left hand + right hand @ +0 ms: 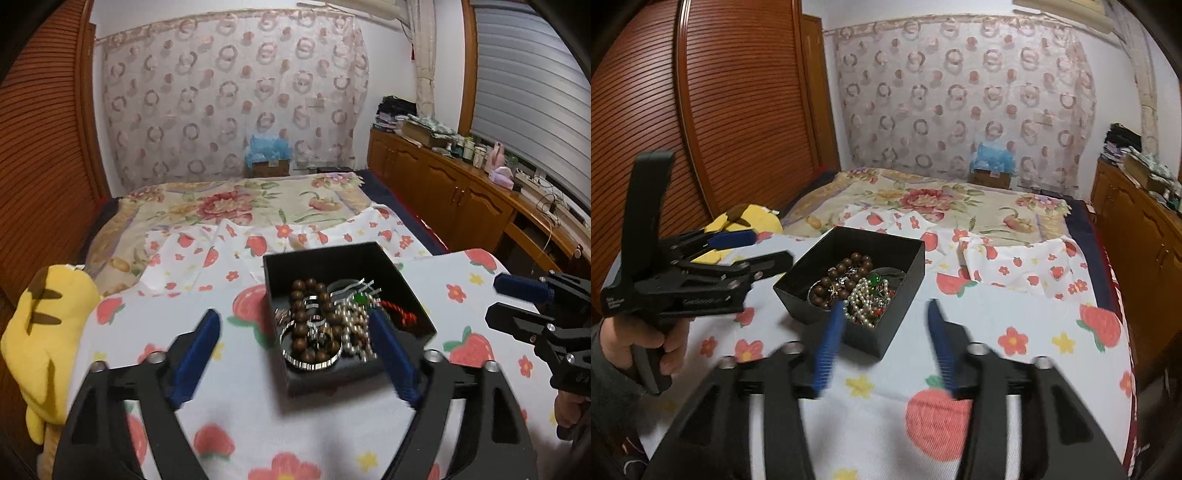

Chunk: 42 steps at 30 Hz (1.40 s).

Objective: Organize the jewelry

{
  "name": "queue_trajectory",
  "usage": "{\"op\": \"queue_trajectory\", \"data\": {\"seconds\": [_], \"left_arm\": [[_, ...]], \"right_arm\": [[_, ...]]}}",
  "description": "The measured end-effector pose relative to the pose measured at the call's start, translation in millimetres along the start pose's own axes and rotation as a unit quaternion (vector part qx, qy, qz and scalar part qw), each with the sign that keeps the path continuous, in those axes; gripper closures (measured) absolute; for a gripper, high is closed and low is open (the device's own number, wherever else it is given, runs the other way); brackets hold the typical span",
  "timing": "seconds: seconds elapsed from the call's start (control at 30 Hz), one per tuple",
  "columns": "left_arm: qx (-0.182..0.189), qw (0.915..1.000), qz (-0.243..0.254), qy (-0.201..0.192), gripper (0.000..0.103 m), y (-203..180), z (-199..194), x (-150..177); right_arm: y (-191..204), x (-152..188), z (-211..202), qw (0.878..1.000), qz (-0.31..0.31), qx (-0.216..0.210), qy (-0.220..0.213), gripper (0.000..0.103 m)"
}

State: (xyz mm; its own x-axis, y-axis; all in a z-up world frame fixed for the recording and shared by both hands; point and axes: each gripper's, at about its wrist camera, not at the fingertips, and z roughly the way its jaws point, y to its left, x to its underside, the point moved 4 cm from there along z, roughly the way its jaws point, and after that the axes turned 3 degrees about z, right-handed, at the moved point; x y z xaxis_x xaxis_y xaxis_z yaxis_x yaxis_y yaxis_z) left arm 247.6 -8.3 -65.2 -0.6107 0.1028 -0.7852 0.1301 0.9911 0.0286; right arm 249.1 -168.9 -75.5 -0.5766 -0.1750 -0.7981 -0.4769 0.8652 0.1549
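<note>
Two open tongs, square black box (pixel 347 258) cornerwise

I see a bed (pixel 236 206) with floral covers, a patterned curtain (pixel 229 92) behind it, slatted wooden doors (pixel 738 103) at left, and wooden cabinets (pixel 443 188) under a shuttered window (pixel 524 81).

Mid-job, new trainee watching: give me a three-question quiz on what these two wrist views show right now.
1. True or false: the left gripper is clamped on a bracelet.
2. Where does the jewelry lie? A) scattered on the strawberry-print cloth B) piled in the black box C) on the wooden cabinet
3. Fill in: the brown wooden bead bracelet lies beside a heap of white ____.

Key: 1 false, its jaws stand wide apart, as do those of the right gripper; 2 B; 3 pearls.
</note>
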Motion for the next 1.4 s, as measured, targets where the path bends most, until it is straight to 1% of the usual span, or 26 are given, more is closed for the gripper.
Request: {"op": "queue_trajectory", "data": {"seconds": [0.03, 0.07, 0.13, 0.17, 0.23, 0.33, 0.4, 0.53, 0.63, 0.77, 0.9, 1.0, 1.4], "left_arm": [[-0.009, 1.0000, 0.000, -0.004, 0.015, 0, -8, 4], [-0.014, 0.9999, 0.001, -0.005, 0.014, -1, -14, 7], [-0.023, 0.9997, 0.003, -0.010, 0.009, -2, -28, 14], [-0.026, 0.9995, 0.002, -0.016, 0.008, -2, -38, 19], [-0.026, 0.9995, -0.003, -0.020, 0.008, -4, -52, 26], [-0.031, 0.9993, -0.003, -0.021, 0.008, -8, -71, 36], [-0.033, 0.9990, -0.002, -0.030, 0.008, -11, -86, 40], [-0.034, 0.9984, -0.005, -0.044, 0.008, -17, -111, 46], [-0.039, 0.9980, -0.003, -0.049, 0.008, -22, -124, 50], [-0.034, 0.9978, -0.008, -0.057, 0.008, -25, -137, 53], [-0.035, 0.9977, -0.009, -0.058, 0.008, -25, -140, 56], [-0.040, 0.9976, -0.005, -0.057, 0.008, -26, -143, 58], [-0.040, 0.9976, -0.005, -0.057, 0.008, -25, -144, 59]], "right_arm": [[1, 2, -4, 1.000, 0.004, 0.004, -0.004, 0.040], [1, 4, -8, 1.000, 0.009, 0.007, -0.008, 0.037], [3, 9, -17, 1.000, 0.021, 0.006, -0.016, 0.023], [4, 13, -22, 0.999, 0.026, 0.006, -0.021, 0.020], [8, 17, -31, 0.999, 0.029, 0.013, -0.032, 0.011], [13, 24, -48, 0.998, 0.031, 0.027, -0.047, 0.005], [17, 29, -61, 0.997, 0.035, 0.041, -0.060, 0.002], [24, 35, -82, 0.994, 0.036, 0.061, -0.080, 0.002], [27, 40, -97, 0.993, 0.042, 0.066, -0.092, 0.002], [29, 43, -114, 0.991, 0.047, 0.071, -0.107, 0.002], [30, 46, -123, 0.990, 0.047, 0.073, -0.113, 0.002], [32, 46, -124, 0.990, 0.045, 0.076, -0.114, 0.002], [33, 48, -124, 0.989, 0.049, 0.077, -0.113, 0.002]]}}
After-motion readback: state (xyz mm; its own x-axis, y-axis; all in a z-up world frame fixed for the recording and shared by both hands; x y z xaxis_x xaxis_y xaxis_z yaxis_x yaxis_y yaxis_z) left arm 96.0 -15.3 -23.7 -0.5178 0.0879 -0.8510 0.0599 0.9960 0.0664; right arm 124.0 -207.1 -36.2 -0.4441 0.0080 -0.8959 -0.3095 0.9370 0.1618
